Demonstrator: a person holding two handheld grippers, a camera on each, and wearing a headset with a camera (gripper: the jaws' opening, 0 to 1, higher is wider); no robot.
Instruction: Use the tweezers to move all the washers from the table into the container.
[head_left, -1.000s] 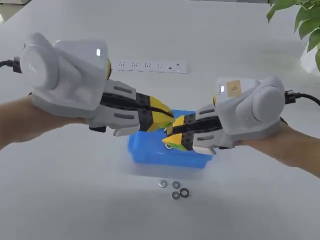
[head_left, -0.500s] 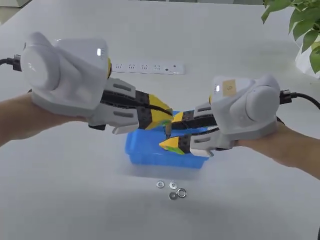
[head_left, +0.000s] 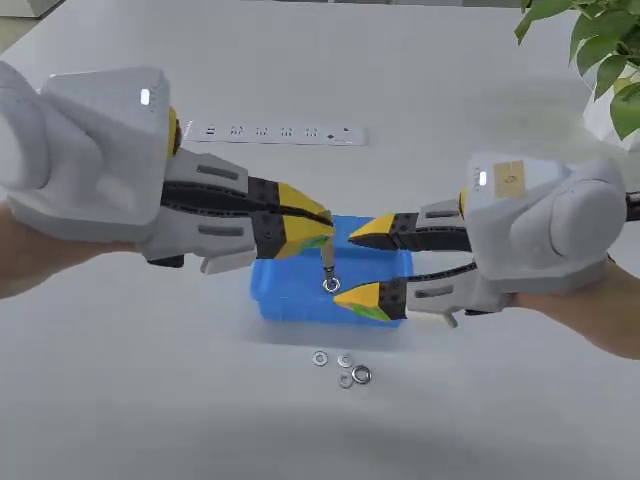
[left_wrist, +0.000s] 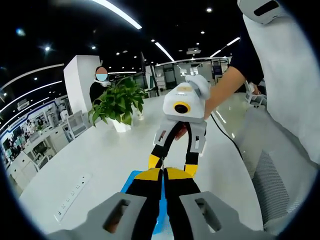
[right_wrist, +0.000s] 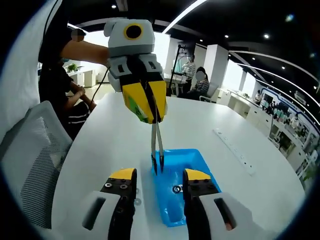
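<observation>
My left gripper (head_left: 325, 232) is shut on the metal tweezers (head_left: 327, 262), which hang down over the blue container (head_left: 290, 300). A washer (head_left: 331, 285) shows right at the tweezers' tip. In the right gripper view the tweezers (right_wrist: 156, 147) end just above the container (right_wrist: 192, 165), and a washer (right_wrist: 177, 189) lies on its floor, apart from the tips. My right gripper (head_left: 370, 262) stands open to the right of the tweezers, with nothing between its jaws. Several loose washers (head_left: 345, 368) lie on the table in front of the container.
A white power strip (head_left: 275, 132) lies on the table behind the container. A potted plant (head_left: 590, 40) stands at the far right corner. A mesh chair (right_wrist: 30, 165) and several people are beside the table's far side.
My right gripper has opened and drawn back to the right, away from the tweezers. The left gripper keeps the tweezers over the container.
</observation>
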